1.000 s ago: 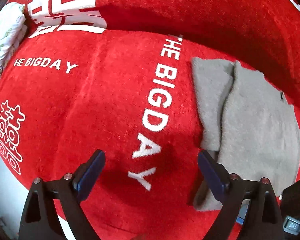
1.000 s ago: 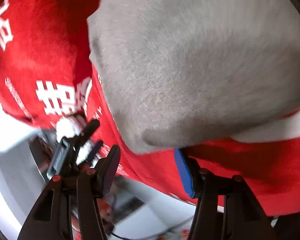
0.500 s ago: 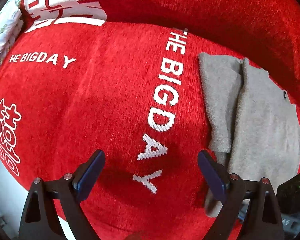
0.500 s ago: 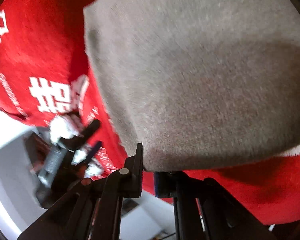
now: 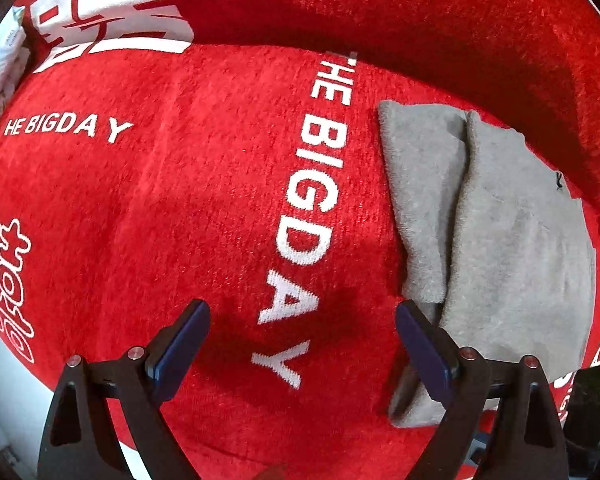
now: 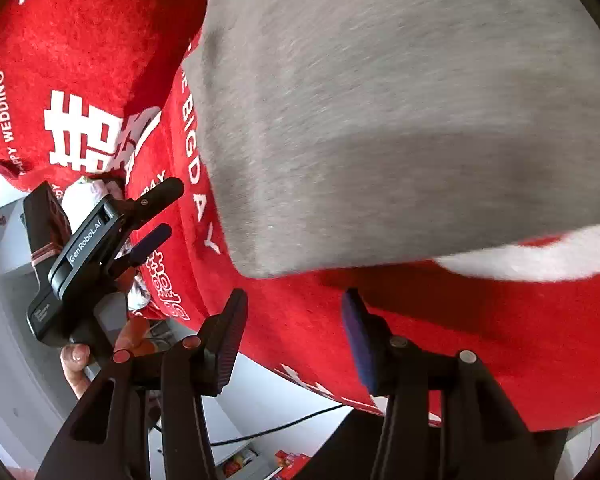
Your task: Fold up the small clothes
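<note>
A grey fleecy garment [image 5: 500, 248] lies folded on the red cover [image 5: 180, 200] at the right of the left wrist view, one layer overlapping another. My left gripper [image 5: 302, 344] is open and empty, just left of the garment's near corner. In the right wrist view the same garment [image 6: 380, 112] fills the upper half. My right gripper [image 6: 296, 336] is open and empty, just in front of the garment's near edge. The left gripper [image 6: 148, 216] shows there too, open, held by a hand.
The red cover carries white lettering [image 5: 308, 216] and a large white emblem [image 5: 108, 4]. A patterned white cloth [image 5: 0, 68] lies at the far left edge. White floor and a black cable [image 6: 268, 428] lie below the cover's edge.
My right gripper shut on the garment's near edge half a second ago and has now opened and backed off. The left gripper stayed open and barely moved.
</note>
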`<action>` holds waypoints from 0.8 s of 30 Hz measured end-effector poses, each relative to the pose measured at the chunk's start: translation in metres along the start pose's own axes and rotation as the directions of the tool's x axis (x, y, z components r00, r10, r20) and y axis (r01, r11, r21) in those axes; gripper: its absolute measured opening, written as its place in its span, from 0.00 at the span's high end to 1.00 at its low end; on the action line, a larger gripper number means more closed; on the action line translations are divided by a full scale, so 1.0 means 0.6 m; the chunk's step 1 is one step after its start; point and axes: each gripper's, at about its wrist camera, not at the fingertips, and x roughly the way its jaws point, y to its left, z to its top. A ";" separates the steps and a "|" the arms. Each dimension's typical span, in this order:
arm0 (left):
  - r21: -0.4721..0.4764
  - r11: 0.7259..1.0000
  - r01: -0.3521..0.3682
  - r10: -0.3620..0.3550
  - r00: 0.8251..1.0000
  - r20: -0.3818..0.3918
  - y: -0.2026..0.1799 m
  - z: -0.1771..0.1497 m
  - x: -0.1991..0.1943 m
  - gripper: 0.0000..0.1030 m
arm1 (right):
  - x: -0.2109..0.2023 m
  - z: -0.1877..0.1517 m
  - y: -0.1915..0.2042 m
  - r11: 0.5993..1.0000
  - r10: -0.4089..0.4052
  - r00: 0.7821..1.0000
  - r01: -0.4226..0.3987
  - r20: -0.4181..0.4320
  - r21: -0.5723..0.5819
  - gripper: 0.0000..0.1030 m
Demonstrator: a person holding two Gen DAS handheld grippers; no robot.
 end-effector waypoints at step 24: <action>0.061 0.997 0.055 -0.052 0.998 -0.045 -0.032 0.021 0.028 0.09 | -0.068 0.006 -0.103 0.962 0.144 0.968 -0.186 0.204 0.202 0.25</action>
